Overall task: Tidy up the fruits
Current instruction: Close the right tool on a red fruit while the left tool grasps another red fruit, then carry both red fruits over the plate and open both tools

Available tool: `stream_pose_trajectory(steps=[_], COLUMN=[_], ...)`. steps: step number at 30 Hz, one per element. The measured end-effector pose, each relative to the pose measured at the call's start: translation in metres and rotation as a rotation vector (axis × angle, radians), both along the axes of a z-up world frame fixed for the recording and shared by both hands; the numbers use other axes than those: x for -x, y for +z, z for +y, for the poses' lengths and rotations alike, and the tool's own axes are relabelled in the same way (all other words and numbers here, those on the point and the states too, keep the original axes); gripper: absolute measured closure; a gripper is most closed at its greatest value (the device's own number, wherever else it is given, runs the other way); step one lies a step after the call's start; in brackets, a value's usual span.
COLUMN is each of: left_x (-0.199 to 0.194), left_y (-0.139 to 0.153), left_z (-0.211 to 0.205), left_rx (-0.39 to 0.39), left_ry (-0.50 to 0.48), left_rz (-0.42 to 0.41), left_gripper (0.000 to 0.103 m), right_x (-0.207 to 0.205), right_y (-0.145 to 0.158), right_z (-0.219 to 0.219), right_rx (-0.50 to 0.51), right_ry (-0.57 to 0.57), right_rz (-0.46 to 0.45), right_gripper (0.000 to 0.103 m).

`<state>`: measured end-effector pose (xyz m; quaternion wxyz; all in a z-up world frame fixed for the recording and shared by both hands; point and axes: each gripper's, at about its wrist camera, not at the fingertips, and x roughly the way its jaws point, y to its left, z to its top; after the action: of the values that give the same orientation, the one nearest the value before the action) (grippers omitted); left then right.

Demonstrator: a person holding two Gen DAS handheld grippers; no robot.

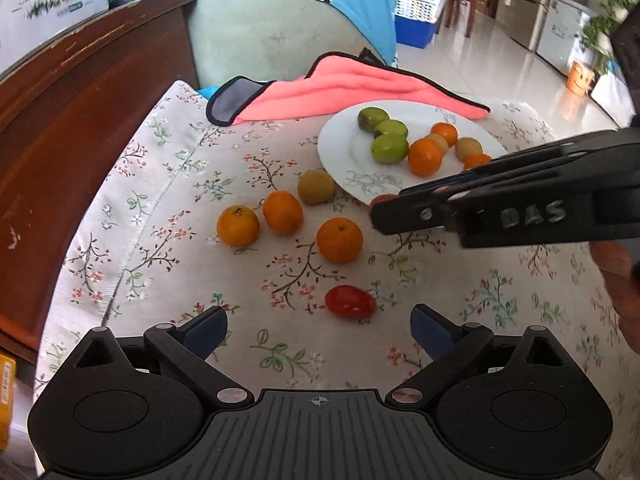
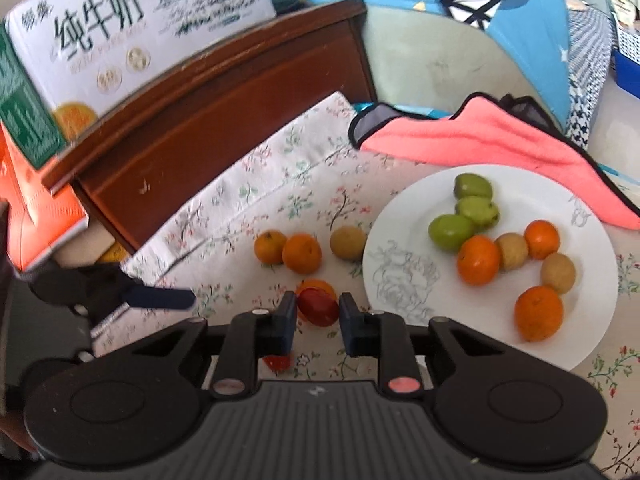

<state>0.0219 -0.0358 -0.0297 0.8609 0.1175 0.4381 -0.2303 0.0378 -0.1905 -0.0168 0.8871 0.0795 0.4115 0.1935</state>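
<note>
A white plate (image 2: 404,276) with a faint grey line drawing on its rim fills the right half of the right wrist view; on it lie three green fruits (image 2: 451,233) in a cluster toward the top, three oranges (image 2: 478,260) and two tan-brown round fruits (image 2: 558,273). To the left of the plate, on the floral cloth (image 1: 168,184), three loose oranges (image 1: 339,239) sit near the centre of the left wrist view, with one more tan-brown fruit (image 1: 316,187) just beside the plate's rim. A red cherry tomato (image 1: 350,301) lies on the cloth low in that view, between and just ahead of the left gripper (image 1: 319,328), whose blue-padded tongs stand wide apart around nothing. The right gripper (image 2: 318,312) has its tongs drawn close on either side of a second red tomato (image 2: 318,307) at the lower centre of its view; whether the pads actually press it I cannot tell. Raised letters reading "DAS" show on that gripper's body at the right edge of the left wrist view. A white milk carton (image 2: 132,28) in the upper left of the right wrist view bears large characters "纯牛奶" and an ink sketch of cattle; smaller print is unreadable. A pink cloth (image 2: 500,136) lies behind the plate.
</note>
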Motion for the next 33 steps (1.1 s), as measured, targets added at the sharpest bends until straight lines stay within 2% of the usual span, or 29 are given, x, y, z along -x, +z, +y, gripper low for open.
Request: stream_pose_trajectory(steps=[3,8,13,19,27,33], left_x=[-0.003,-0.005,-0.005,-0.006,-0.006,-0.01], left_y=[-0.003,-0.01,-0.018,-0.017,-0.012,0.018], left_z=[-0.003,-0.007,-0.013,-0.012,-0.014,-0.012], left_rx=[0.005,0.02,0.023,0.045,0.056,0.131], left_ry=[0.015,0.012,-0.003,0.003,0.023,0.069], left_rz=[-0.003,0.009,0.012,0.001,0.008,-0.049], left_gripper=[0.012,0.034,0.048,0.074,0.076,0.076], right_x=[0.0,0.0,-0.001,-0.001,-0.002,-0.004], right_y=[0.005,0.009,0.012,0.012,0.014,0.029], right_z=[-0.007,-0.013,-0.015,-0.018,-0.021,-0.035], right_rx=[-0.021,-0.034,-0.04,-0.041,-0.047,-0.083], right_ry=[-0.025,-0.047,-0.055,-0.068,-0.086,-0.118], right_rz=[0.0,-0.004,-0.008,-0.001,-0.001,-0.04], right_gripper=[0.08,0.08,0.08,0.08,0.08,0.08])
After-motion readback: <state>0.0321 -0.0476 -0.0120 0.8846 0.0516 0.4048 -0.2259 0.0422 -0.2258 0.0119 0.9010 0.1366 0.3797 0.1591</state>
